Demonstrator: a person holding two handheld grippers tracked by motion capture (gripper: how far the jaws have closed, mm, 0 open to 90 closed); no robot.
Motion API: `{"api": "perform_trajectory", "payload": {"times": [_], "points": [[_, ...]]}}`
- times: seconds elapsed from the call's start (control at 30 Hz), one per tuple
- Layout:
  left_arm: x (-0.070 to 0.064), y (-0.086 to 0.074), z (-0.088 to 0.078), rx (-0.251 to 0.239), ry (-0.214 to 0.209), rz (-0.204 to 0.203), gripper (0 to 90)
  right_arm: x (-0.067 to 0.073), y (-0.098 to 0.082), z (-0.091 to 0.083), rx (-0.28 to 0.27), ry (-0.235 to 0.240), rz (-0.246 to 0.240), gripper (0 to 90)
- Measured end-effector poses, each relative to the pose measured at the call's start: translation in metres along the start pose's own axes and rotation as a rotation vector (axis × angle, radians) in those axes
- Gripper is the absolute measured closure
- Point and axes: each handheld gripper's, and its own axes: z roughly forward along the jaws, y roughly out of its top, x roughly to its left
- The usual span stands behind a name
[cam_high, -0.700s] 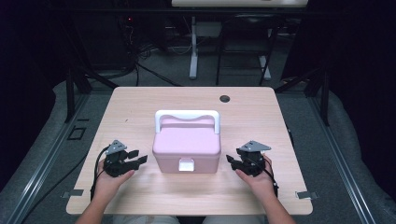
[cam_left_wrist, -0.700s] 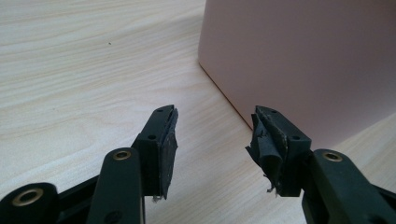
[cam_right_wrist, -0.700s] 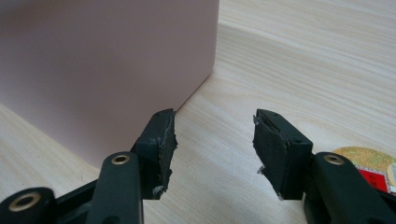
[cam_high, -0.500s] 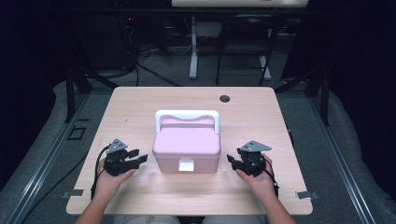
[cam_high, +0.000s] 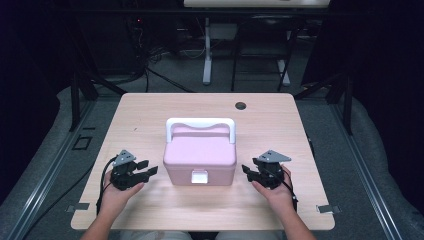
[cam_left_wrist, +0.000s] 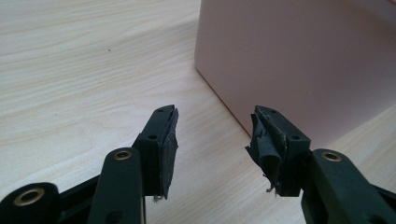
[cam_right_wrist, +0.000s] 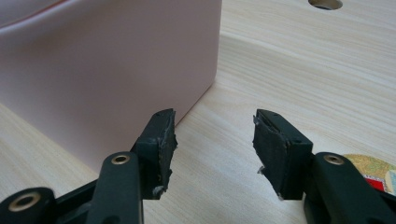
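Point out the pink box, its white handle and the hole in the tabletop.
pink box (cam_high: 200, 155): high view, middle of its lid.
white handle (cam_high: 200, 122): high view, top bar of the handle.
hole in the tabletop (cam_high: 241, 106): high view, centre of the dark round opening.

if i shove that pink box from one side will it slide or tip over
Probably slide: the pink box looks wide and squat, sitting flat on the smooth wooden table. Its smooth, hard-looking walls could be slippery for jaw pads. The raised white handle seems the likelier hold for lifting.
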Motion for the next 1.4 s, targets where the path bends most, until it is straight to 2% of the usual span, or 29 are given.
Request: {"api": "perform_trajectory", "payload": {"times": [0.1,0.2,0.4,0.83,1.0,1.13,1.23,1.4], "points": [[-0.002,0.001,-0.001,0.007,0.002,-0.004,50.1,0.000,0.000,-0.001,0.003,-0.002,0.004,48.0],[-0.004,0.003,-0.001,-0.009,0.002,-0.017,50.2,0.000,0.000,-0.002,0.003,-0.004,0.003,48.0],[-0.006,0.005,-0.004,-0.012,-0.014,-0.025,51.1,0.001,0.001,-0.002,-0.010,0.001,0.019,48.6],[-0.011,0.012,0.009,-0.014,-0.016,-0.041,53.9,0.008,0.007,0.006,-0.018,0.006,0.026,53.9],[-0.014,0.014,0.012,-0.015,-0.035,-0.044,55.5,0.009,0.008,0.009,-0.022,0.018,0.053,55.3],[-0.017,0.015,0.015,-0.018,-0.038,-0.043,56.1,0.009,0.009,0.010,-0.019,0.020,0.056,55.3],[-0.019,0.016,0.016,-0.014,-0.038,-0.032,57.8,0.009,0.009,0.011,-0.026,0.028,0.074,55.3],[-0.021,0.017,0.015,-0.038,-0.037,-0.037,59.7,0.010,0.009,0.012,-0.036,0.051,0.094,55.3]]}}
